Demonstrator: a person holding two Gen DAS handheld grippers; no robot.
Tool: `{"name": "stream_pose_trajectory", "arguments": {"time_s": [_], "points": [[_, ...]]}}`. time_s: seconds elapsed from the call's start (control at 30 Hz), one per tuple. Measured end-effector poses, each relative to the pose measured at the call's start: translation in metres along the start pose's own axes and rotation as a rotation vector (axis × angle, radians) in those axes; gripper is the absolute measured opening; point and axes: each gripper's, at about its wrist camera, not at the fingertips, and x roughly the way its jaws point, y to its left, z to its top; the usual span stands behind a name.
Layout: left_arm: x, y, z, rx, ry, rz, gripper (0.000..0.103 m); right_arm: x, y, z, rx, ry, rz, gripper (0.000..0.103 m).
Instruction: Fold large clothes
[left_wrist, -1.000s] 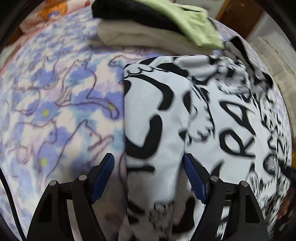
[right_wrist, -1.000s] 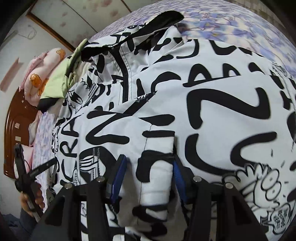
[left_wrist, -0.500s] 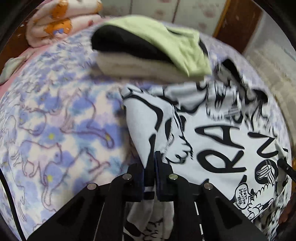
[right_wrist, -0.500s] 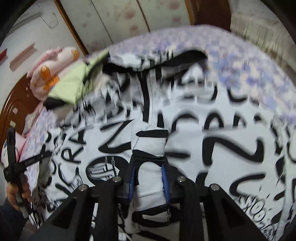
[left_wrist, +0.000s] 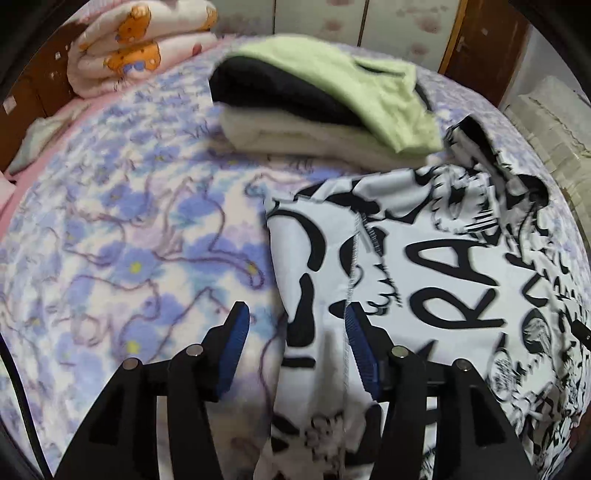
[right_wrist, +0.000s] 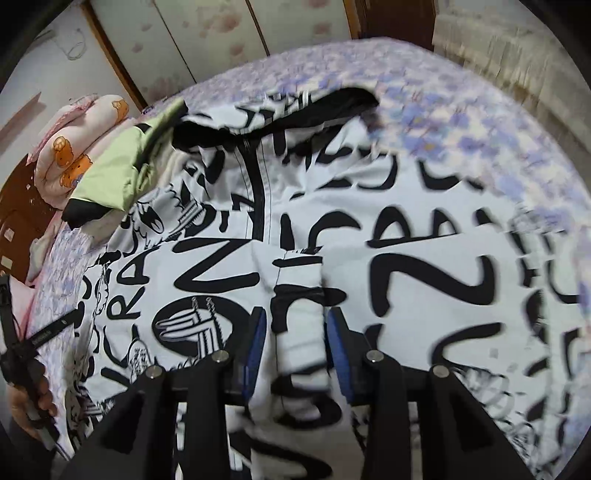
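White lettered shirt (right_wrist: 388, 258) runs collar-away on the bed (left_wrist: 129, 240); both loosening tools straddle folds: left tool (left_wrist: 293, 345), right tool (right_wrist: 297, 345).

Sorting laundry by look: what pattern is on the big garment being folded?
White with bold black graffiti-style lettering and cartoon doodles on the garment; clearest in the right wrist view.

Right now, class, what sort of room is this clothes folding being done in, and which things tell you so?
Most likely a bedroom. The white printed garment lies on a bed's flowered blanket, with a rolled quilt by the wooden headboard and a pile of folded clothes.
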Motion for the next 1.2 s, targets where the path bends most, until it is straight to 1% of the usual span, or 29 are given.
{"name": "stream_pose_trajectory", "arguments": {"time_s": [0.07,0.13,0.2,0.27,0.3,0.37,0.4,0.47,0.5,0.53,0.57,0.6,0.63,0.67,0.73,0.77,0.8,0.87,0.97,1.07,1.13,1.2], "points": [[-0.021,-0.01,-0.007,0.015,-0.039,-0.037,0.053,-0.015,0.007,-0.011,-0.015,-0.019,0.025,0.036],[-0.036,-0.022,-0.019,0.029,-0.065,-0.082,0.053,-0.02,0.02,-0.022,-0.032,-0.013,0.062,0.036],[-0.044,-0.042,-0.035,0.039,-0.064,-0.143,0.053,-0.017,0.041,-0.031,-0.056,-0.004,0.114,0.036],[-0.045,-0.057,-0.05,0.041,-0.055,-0.184,0.053,-0.012,0.064,-0.041,-0.095,0.004,0.166,0.036],[-0.043,-0.067,-0.06,0.044,-0.052,-0.202,0.053,-0.007,0.078,-0.046,-0.122,0.01,0.176,0.036],[-0.037,-0.081,-0.076,0.055,-0.049,-0.19,0.053,0.0,0.098,-0.055,-0.173,0.017,0.176,0.036],[-0.033,-0.084,-0.082,0.059,-0.042,-0.178,0.053,0.008,0.108,-0.06,-0.203,0.022,0.164,0.036],[-0.018,-0.086,-0.09,0.073,-0.018,-0.129,0.053,0.02,0.114,-0.065,-0.235,0.026,0.119,0.036],[-0.008,-0.081,-0.093,0.082,-0.005,-0.085,0.053,0.024,0.112,-0.066,-0.244,0.024,0.086,0.034],[-0.004,-0.077,-0.094,0.088,-0.004,-0.055,0.052,0.026,0.107,-0.064,-0.247,0.018,0.056,0.033],[0.0,-0.067,-0.093,0.093,-0.006,-0.032,0.052,0.025,0.096,-0.062,-0.242,0.002,0.018,0.033],[0.0,-0.057,-0.092,0.093,-0.013,-0.024,0.052,0.023,0.085,-0.059,-0.234,-0.021,-0.048,0.033],[0.001,-0.049,-0.091,0.091,-0.018,-0.027,0.048,0.021,0.07,-0.057,-0.224,-0.046,-0.118,0.033],[0.001,-0.041,-0.089,0.088,-0.01,-0.048,0.041,0.018,0.053,-0.054,-0.21,-0.061,-0.154,0.033],[0.0,-0.033,-0.089,0.088,-0.004,-0.081,0.039,0.016,0.027,-0.049,-0.174,-0.053,-0.195,0.034],[-0.001,-0.031,-0.089,0.095,-0.004,-0.092,0.039,0.015,0.014,-0.047,-0.154,-0.044,-0.203,0.037],[-0.002,-0.032,-0.09,0.099,-0.006,-0.092,0.039,0.012,0.0,-0.046,-0.115,-0.038,-0.181,0.037],[-0.002,-0.033,-0.09,0.097,-0.007,-0.081,0.039,0.005,-0.011,-0.046,-0.085,-0.036,-0.154,0.037],[0.0,-0.036,-0.09,0.086,-0.007,-0.063,0.039,0.001,-0.008,-0.048,-0.097,-0.046,-0.168,0.037],[-0.001,-0.04,-0.089,0.093,-0.002,-0.046,0.042,0.001,-0.002,-0.052,-0.1,-0.049,-0.156,0.037],[-0.002,-0.042,-0.089,0.1,0.003,-0.042,0.045,0.001,0.003,-0.052,-0.099,-0.046,-0.149,0.037],[-0.004,-0.044,-0.089,0.104,0.008,-0.046,0.051,0.001,0.008,-0.053,-0.099,-0.046,-0.143,0.037]]}}
